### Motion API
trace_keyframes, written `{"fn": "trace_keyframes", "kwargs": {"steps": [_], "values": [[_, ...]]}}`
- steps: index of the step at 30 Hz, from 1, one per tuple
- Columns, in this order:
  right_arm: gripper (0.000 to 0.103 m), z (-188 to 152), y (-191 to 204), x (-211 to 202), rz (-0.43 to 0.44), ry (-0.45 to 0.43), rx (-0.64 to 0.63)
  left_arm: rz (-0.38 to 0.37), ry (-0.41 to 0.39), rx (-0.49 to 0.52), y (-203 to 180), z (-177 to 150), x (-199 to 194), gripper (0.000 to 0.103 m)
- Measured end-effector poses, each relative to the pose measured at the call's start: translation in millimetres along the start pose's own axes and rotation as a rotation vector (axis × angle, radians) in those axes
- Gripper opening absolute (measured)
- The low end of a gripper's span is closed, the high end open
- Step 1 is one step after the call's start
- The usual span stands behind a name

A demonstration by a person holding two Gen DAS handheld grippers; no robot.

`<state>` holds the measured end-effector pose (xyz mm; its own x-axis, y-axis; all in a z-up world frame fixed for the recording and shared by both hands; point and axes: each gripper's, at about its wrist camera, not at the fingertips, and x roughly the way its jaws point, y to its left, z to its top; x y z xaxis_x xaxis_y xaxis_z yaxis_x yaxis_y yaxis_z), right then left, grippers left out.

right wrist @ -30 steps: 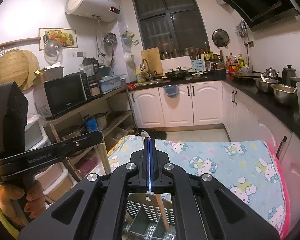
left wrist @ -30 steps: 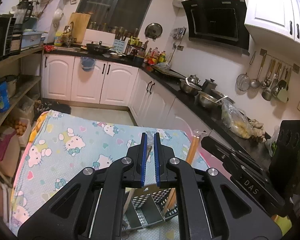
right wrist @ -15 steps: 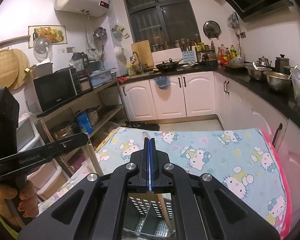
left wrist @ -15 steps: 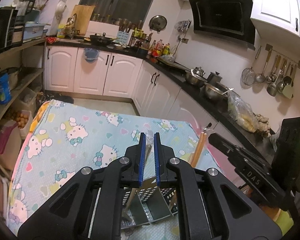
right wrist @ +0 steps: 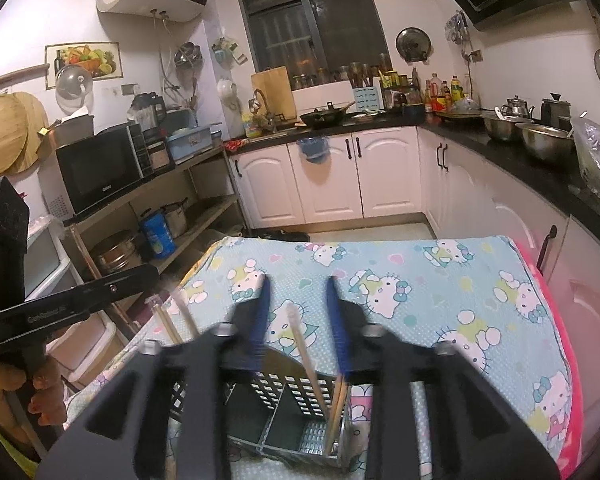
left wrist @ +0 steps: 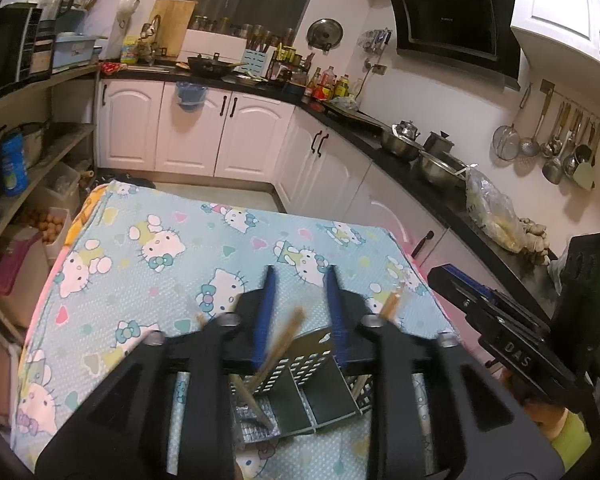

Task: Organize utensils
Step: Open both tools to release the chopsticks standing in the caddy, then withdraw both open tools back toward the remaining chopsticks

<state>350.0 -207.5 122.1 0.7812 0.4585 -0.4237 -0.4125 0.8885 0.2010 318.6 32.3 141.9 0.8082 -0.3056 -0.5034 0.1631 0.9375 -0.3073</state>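
A metal perforated utensil caddy [left wrist: 300, 396] with compartments stands on the table's near edge, right below both grippers; it also shows in the right wrist view [right wrist: 296, 420]. My left gripper [left wrist: 298, 320] is open above it, and a blurred wooden chopstick [left wrist: 284, 344] slants between its fingers into the caddy's left compartment. My right gripper [right wrist: 298, 320] is open too; a chopstick [right wrist: 306, 360] leans loose between its fingers, its lower end in the caddy's right compartment. More chopsticks [right wrist: 168, 324] stick up at the left.
The table wears a blue cartoon-cat cloth [left wrist: 160, 248] with a pink edge [right wrist: 556, 320] on the right. Kitchen cabinets [left wrist: 228, 132] and a black counter [left wrist: 432, 184] run behind and to the right. Open shelves [right wrist: 172, 216] stand on the left.
Both grippers have opened from shut and let go of their chopsticks, which now drop or lean into the caddy. Both views have tilted down towards the table.
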Motion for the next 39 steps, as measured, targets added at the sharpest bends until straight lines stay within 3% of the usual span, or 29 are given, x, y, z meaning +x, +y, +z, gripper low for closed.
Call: {"fn": "trace_keyframes", "kwargs": {"steps": [2, 10, 18, 28, 39], "values": [[0.032, -1, 1, -3, -0.006, -0.002, -0.009, 0.012, -0.008, 0.005, 0, -1, -3, 0.029], [0.035, -4, 2, -10, -0.009, 0.004, -0.015, 0.038, -0.024, 0.004, 3, -6, -16, 0.057], [0.042, -16, 2, -27, -0.015, 0.006, -0.017, 0.078, -0.038, 0.040, -1, -19, -32, 0.076], [0.053, -31, 13, -54, -0.028, -0.007, -0.062, 0.103, -0.049, 0.068, -7, -39, -50, 0.090], [0.068, -54, 22, -77, -0.028, 0.007, -0.083, 0.123, -0.041, 0.058, -7, -65, -65, 0.092]]}}
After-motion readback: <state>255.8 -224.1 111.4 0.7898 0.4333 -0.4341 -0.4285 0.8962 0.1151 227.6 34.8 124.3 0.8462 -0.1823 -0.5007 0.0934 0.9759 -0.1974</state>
